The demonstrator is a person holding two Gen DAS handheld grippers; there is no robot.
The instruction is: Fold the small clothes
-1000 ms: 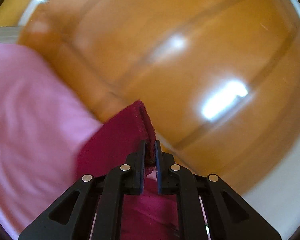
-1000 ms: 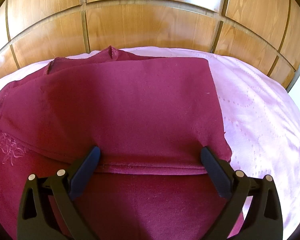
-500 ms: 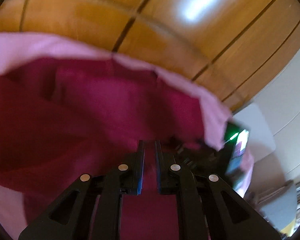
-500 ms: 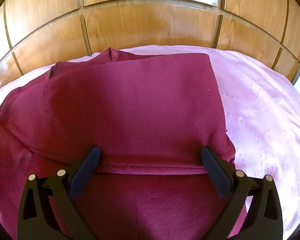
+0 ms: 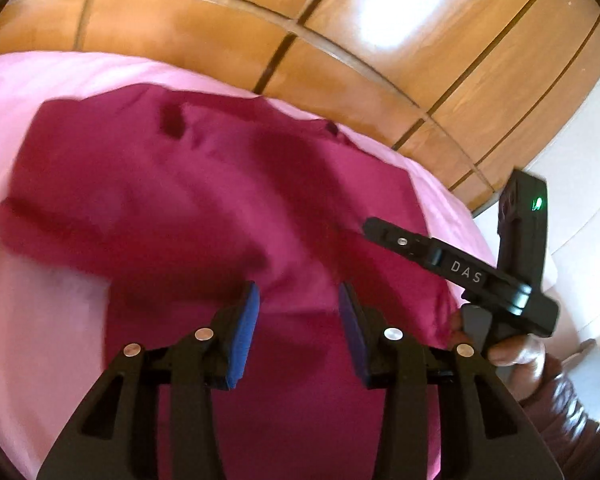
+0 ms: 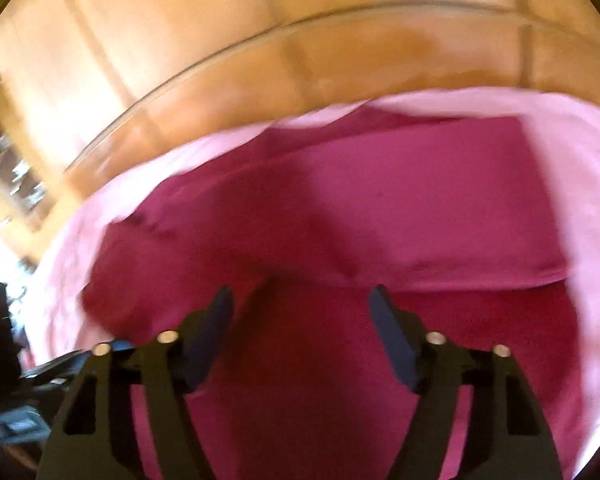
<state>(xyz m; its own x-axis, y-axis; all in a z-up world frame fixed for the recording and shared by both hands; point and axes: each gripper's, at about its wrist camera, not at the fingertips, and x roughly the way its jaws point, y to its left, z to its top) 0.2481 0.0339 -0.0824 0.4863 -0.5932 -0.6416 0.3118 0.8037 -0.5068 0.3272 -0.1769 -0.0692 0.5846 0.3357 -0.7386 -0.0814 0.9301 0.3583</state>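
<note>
Now both the left claw (image 5: 298, 312) and the right claw (image 6: 302, 318) hover wide apart and holding nothing above the folded maroon garment (image 5: 204, 200) lying on the pink bedsheet (image 5: 40, 312) by the wooden headboard (image 5: 380, 64)

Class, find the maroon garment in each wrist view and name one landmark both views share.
Left wrist: the garment fills the centre, beyond the open fingers.
Right wrist: the garment fills centre and bottom.
Shared landmark: wooden headboard across the top, behind the pink sheet.
</note>
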